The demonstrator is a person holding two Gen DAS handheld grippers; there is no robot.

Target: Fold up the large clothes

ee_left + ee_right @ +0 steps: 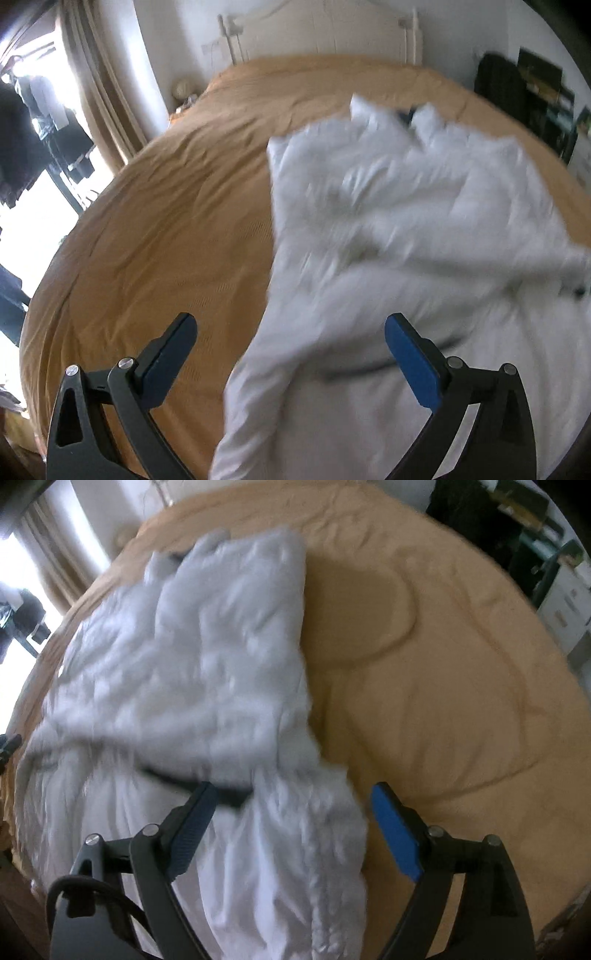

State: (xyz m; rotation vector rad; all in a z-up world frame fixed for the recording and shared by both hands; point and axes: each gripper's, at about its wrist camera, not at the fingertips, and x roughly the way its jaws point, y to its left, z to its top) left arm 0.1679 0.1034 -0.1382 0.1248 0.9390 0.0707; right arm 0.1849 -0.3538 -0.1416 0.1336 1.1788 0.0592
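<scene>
Two hand-held grippers, left and right, gape empty; each should pinch the white garment's six-o'clock edge evenly.

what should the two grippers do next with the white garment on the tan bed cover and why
Probably lower both and pinch the near edges. The left gripper and right gripper both hang open, holding nothing, above the rumpled white fabric garment lying on the tan bed cover. Each needs a hold on it before any fold; the blur hides the exact hem.
</scene>
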